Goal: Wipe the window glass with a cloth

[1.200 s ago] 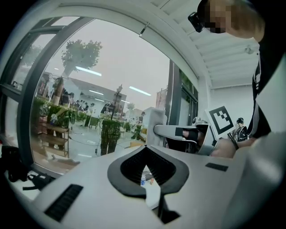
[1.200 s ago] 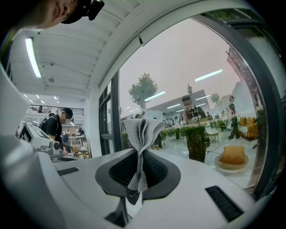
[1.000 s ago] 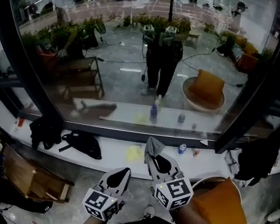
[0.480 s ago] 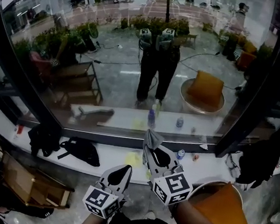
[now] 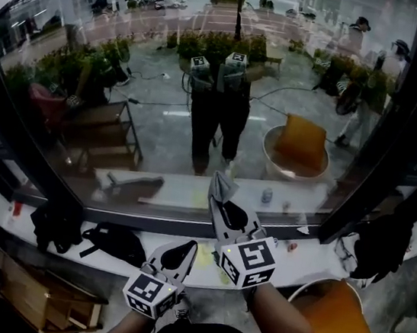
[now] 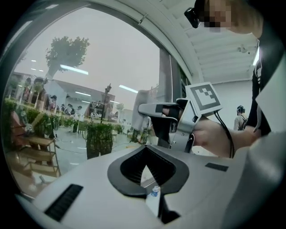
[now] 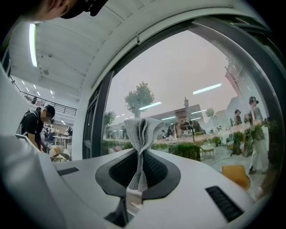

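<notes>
Grey cloth (image 7: 142, 134) sticks up, pinched in the right tool (image 5: 217, 204).

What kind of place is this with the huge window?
Probably a lounge or lobby in a big public building. There is a tall window glass, a long white ledge with a black bag on it, and a round orange chair on the floor.

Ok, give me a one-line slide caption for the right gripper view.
Right gripper shut on a grey cloth, raised in front of the window glass.
</notes>
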`<state>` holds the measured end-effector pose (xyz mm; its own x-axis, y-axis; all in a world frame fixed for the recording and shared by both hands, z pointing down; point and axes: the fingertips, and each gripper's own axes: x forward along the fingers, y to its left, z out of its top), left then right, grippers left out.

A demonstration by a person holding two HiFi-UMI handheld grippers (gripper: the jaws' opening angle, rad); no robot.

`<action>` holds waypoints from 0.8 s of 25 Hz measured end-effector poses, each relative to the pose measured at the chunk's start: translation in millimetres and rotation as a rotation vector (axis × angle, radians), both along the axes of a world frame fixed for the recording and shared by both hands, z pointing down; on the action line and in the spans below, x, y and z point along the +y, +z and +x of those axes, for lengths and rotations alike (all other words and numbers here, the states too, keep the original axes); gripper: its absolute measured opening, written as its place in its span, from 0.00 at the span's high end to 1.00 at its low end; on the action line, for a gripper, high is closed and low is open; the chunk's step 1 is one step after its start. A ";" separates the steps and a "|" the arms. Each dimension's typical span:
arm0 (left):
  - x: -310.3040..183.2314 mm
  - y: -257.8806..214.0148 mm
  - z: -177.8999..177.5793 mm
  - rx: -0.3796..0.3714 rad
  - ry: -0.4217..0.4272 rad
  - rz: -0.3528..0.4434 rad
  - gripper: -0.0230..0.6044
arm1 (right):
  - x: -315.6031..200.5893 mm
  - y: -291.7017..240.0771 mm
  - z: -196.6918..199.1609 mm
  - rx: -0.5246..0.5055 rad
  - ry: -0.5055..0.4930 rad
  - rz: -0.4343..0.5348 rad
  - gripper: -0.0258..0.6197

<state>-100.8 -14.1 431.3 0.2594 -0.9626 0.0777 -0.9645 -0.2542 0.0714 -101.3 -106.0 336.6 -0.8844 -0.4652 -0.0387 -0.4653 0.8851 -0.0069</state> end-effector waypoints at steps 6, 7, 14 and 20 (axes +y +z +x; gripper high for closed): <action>-19.9 -3.8 -68.9 -0.013 0.015 0.025 0.95 | -32.6 -10.6 -85.6 0.015 0.030 0.019 0.89; -21.3 -2.6 -80.6 -0.014 0.013 0.025 0.95 | -37.8 -9.6 -99.5 0.020 0.033 0.018 0.89; -29.9 10.2 -154.2 -0.009 -0.048 -0.001 0.95 | -80.2 12.1 -181.5 0.067 0.045 -0.015 0.89; -32.0 26.5 -193.6 0.010 -0.097 -0.026 0.95 | -102.3 28.1 -229.5 0.083 0.043 -0.048 0.89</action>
<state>-294.4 -46.0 457.8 0.1660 -0.9810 0.1008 -0.9837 -0.1576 0.0864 -330.8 -208.3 364.6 -0.8629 -0.5021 0.0569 -0.5033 0.8640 -0.0090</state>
